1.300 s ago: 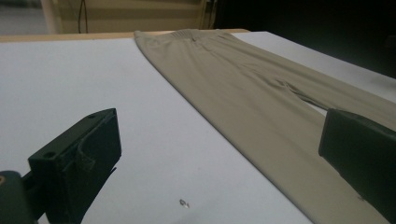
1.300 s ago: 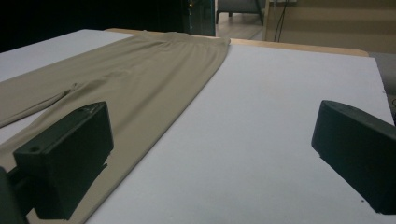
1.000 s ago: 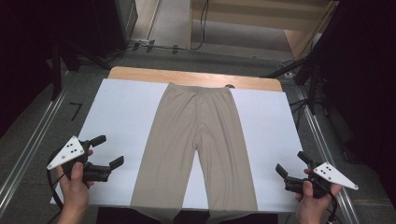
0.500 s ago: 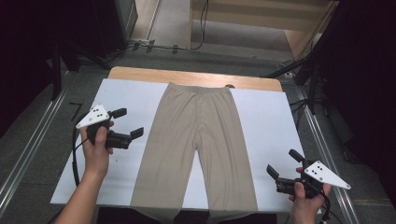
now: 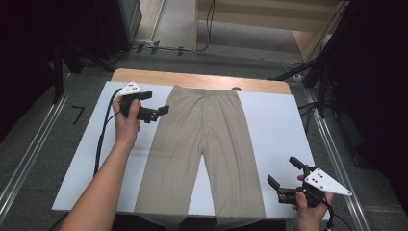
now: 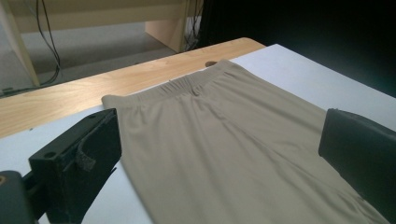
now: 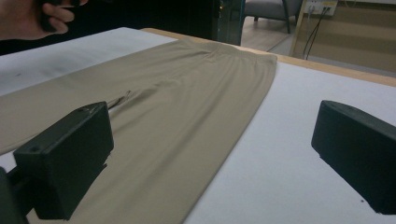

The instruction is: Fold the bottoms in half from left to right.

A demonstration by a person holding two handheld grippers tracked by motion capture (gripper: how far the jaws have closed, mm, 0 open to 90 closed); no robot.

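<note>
Tan pants (image 5: 207, 139) lie flat on the white table cover (image 5: 272, 120), waistband at the far edge and legs toward me. My left gripper (image 5: 156, 102) hovers open by the waistband's left corner, just off the cloth edge. In the left gripper view its jaws stand wide apart around the pants (image 6: 201, 88), the left gripper (image 6: 217, 130) holding nothing. My right gripper (image 5: 283, 171) is open on the bare cover just right of the right leg, close to the hem. The right gripper view has the right gripper (image 7: 212, 119) wide open beside the pants (image 7: 177, 93).
A strip of bare wooden tabletop (image 5: 202, 81) runs behind the waistband. The left gripper's black cable (image 5: 102, 132) trails across the cover's left side. Metal rails (image 5: 29, 159) flank the table on the floor. The other hand (image 7: 32, 18) shows far off in the right gripper view.
My left gripper has travelled from the front left of the table to the waistband's left corner. My right gripper has edged left toward the right leg. Both stayed open.
</note>
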